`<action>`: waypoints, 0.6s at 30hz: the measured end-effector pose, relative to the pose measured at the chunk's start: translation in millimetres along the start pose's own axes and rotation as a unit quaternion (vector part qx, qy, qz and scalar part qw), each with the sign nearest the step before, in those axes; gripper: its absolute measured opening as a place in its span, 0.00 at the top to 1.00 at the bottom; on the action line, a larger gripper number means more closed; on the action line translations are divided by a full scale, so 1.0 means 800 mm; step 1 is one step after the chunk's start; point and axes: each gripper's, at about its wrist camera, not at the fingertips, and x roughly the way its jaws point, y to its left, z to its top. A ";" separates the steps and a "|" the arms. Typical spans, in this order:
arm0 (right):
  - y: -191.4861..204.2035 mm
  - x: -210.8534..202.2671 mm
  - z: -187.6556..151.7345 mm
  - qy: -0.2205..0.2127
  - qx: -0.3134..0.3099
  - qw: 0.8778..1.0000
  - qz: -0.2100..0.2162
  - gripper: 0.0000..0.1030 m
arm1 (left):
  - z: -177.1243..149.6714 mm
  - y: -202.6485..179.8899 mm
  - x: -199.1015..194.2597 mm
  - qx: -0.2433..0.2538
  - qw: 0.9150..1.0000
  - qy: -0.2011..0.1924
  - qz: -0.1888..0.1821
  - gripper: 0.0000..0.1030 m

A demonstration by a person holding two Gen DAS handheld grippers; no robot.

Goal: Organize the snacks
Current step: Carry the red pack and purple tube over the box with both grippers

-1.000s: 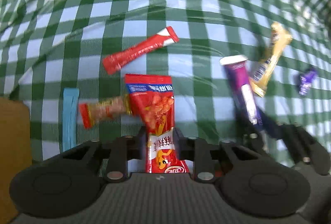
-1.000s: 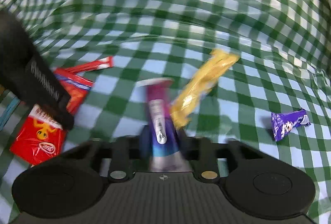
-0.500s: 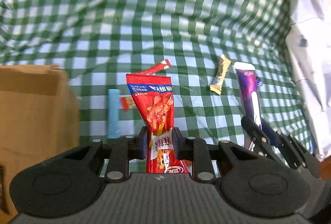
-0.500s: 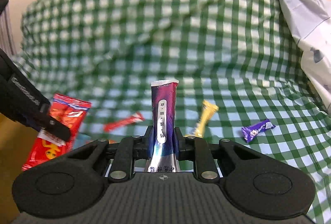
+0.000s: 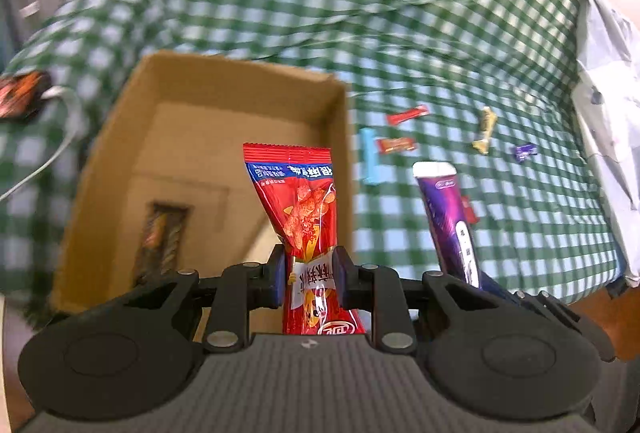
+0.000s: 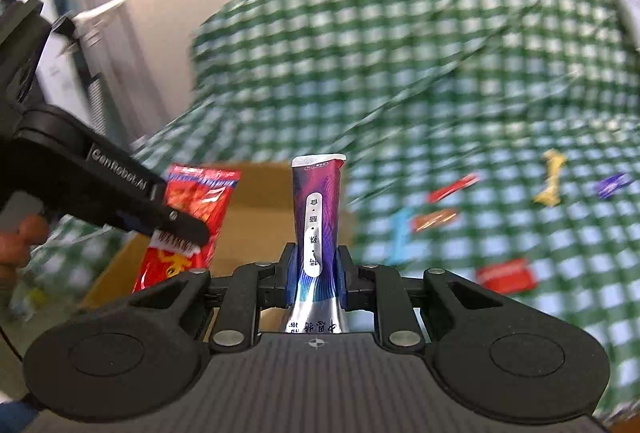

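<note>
My left gripper (image 5: 308, 279) is shut on a red snack packet (image 5: 300, 201), which stands upright over the right side of an open cardboard box (image 5: 340, 137). A dark snack bar (image 5: 160, 233) lies on the box floor. My right gripper (image 6: 317, 275) is shut on a purple snack pouch (image 6: 318, 209), held upright beside the box; the same purple snack pouch (image 5: 448, 217) shows at the right of the left wrist view. In the right wrist view the left gripper (image 6: 176, 223) holds the red snack packet (image 6: 192, 221) at the left, in front of the cardboard box (image 6: 260, 209).
Loose snacks lie on the green checked cloth (image 5: 440, 33): a blue stick (image 5: 369, 161), two small red bars (image 5: 407, 115) (image 5: 396, 145), a yellow candy (image 5: 485, 131), a small purple candy (image 5: 525, 152), and a red packet (image 6: 506, 275). A white cloth (image 5: 604, 93) borders the right. A cable (image 5: 52, 149) runs left of the box.
Both grippers rose and swung left with their snacks, away from the loose snacks. The cardboard box came fully into the left wrist view, with the red packet now above its opening.
</note>
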 end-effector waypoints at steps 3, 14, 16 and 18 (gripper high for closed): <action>0.051 -0.009 -0.012 0.018 -0.017 1.000 0.019 0.80 | -0.023 0.040 -0.020 -0.009 1.000 -0.005 0.013 0.74; 0.169 -0.026 -0.050 0.038 -0.084 0.995 0.034 0.80 | -0.097 0.124 -0.068 -0.030 0.999 -0.027 0.014 0.74; 0.180 -0.027 -0.051 0.037 -0.095 0.994 0.030 0.80 | -0.104 0.132 -0.071 -0.036 0.999 -0.029 0.009 0.74; 0.188 -0.032 -0.055 0.037 -0.105 0.993 0.026 0.80 | -0.112 0.141 -0.077 -0.042 0.999 -0.033 0.004 0.74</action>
